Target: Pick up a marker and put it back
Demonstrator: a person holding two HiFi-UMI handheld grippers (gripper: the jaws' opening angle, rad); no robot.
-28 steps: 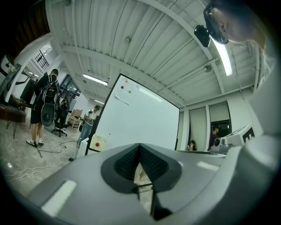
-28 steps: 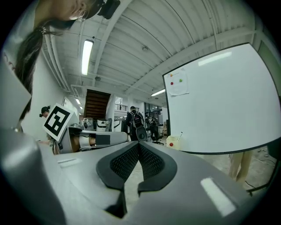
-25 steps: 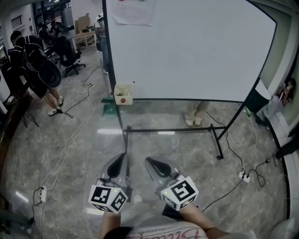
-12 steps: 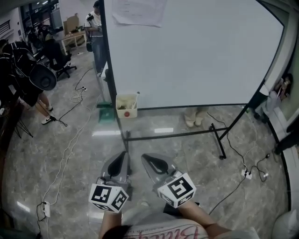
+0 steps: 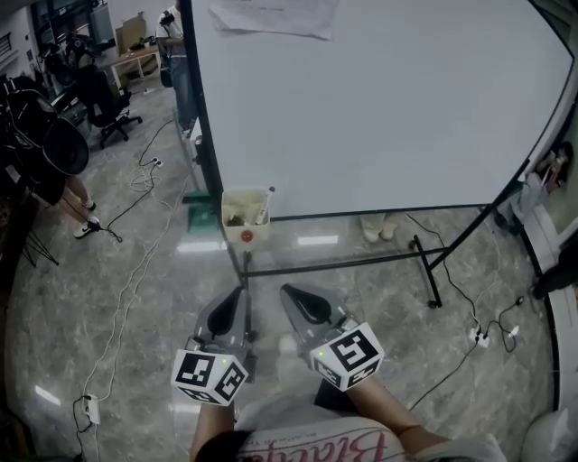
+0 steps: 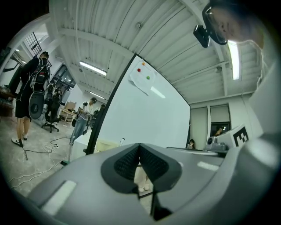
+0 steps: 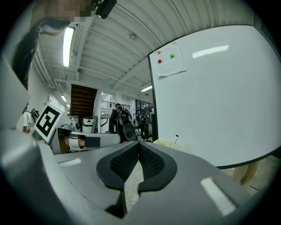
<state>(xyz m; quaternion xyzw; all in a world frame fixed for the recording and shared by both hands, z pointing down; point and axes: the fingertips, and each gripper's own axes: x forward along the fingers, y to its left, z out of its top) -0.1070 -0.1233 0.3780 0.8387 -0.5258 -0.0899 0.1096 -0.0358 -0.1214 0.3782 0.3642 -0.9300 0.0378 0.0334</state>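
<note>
A white marker with a dark cap [image 5: 264, 206] stands tilted in a small beige box [image 5: 242, 217] that hangs at the whiteboard's [image 5: 379, 99] lower left corner. The marker [image 7: 174, 141] and the box [image 7: 162, 143] also show in the right gripper view, and the marker [image 6: 121, 141] shows small in the left gripper view. My left gripper [image 5: 237, 294] and right gripper [image 5: 288, 291] are held side by side low in the head view, well short of the box. Both are shut with nothing between the pads.
The whiteboard stands on a black frame with a floor bar [image 5: 334, 263] and a foot [image 5: 426, 275]. Cables [image 5: 135, 271] and a power strip [image 5: 476, 338] lie on the marble floor. People [image 5: 41, 153] and an office chair [image 5: 99, 95] are at the far left. A paper sheet [image 5: 271, 16] hangs on the board.
The whiteboard and the box have come closer and sit lower in the head view. Both grippers stay shut and keep their places at the bottom of the view.
</note>
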